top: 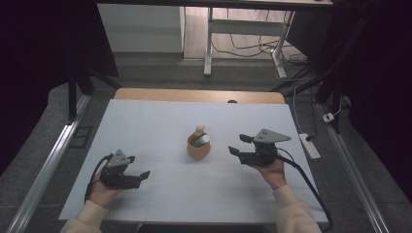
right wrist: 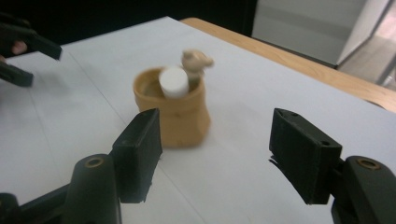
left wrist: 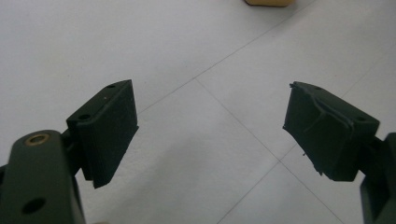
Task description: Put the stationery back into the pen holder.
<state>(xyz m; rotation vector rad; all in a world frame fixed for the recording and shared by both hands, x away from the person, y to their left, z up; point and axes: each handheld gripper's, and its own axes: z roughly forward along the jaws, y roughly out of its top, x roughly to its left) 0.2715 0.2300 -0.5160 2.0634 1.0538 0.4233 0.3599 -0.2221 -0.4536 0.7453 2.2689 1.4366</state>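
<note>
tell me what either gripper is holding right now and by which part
Nothing is held. The left gripper and right gripper both stand open and empty; the tan cup sits untouched ahead of the right one.

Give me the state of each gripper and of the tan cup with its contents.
Left gripper: open, nothing between the jaws, low over the white table.
Right gripper: open, empty, aimed at the cup.
Tan round cup: upright, ungripped.
White-capped cylinder: standing inside the cup.
Beige knobbed piece: sticking out above the rim.

White table sheet; wooden table edge; power strip on grey floor; desk frame behind.
</note>
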